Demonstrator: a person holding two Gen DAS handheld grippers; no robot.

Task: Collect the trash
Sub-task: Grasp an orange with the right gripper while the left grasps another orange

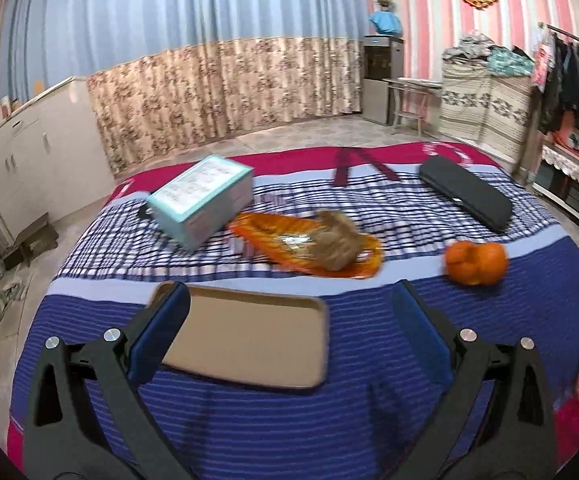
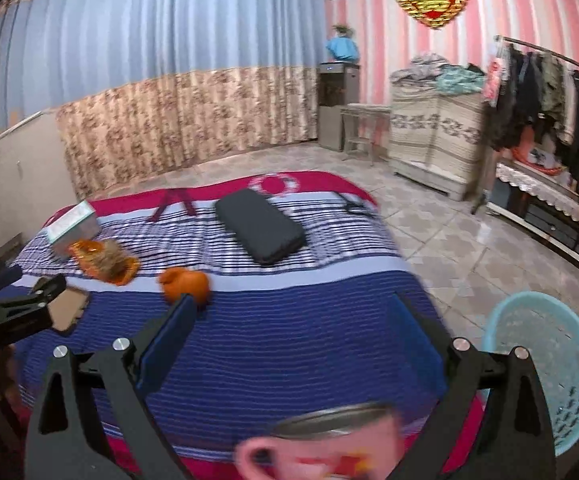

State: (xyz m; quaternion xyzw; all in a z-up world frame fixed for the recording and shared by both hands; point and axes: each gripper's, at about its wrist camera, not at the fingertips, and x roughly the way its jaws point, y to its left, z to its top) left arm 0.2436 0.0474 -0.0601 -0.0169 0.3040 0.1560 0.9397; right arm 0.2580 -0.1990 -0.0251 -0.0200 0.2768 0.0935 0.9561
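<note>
1. Orange peel [image 2: 185,285] lies on the striped cloth just past my right tongs' [image 2: 289,320] left tip; the orange wrapper [image 1: 309,244] sits mid-table.
2. Both tongs, left [image 1: 289,312] included, gape wide, holding nothing.
3. The teal basket [image 2: 541,368] stands on the floor at right.
4. Risk: the pink mug [image 2: 321,448] below could get knocked.

Black grippers [image 1: 289,336], blue pads [image 1: 161,332]

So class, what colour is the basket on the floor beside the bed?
Light blue. The basket shows only in the right wrist view, at the lower right.
</note>
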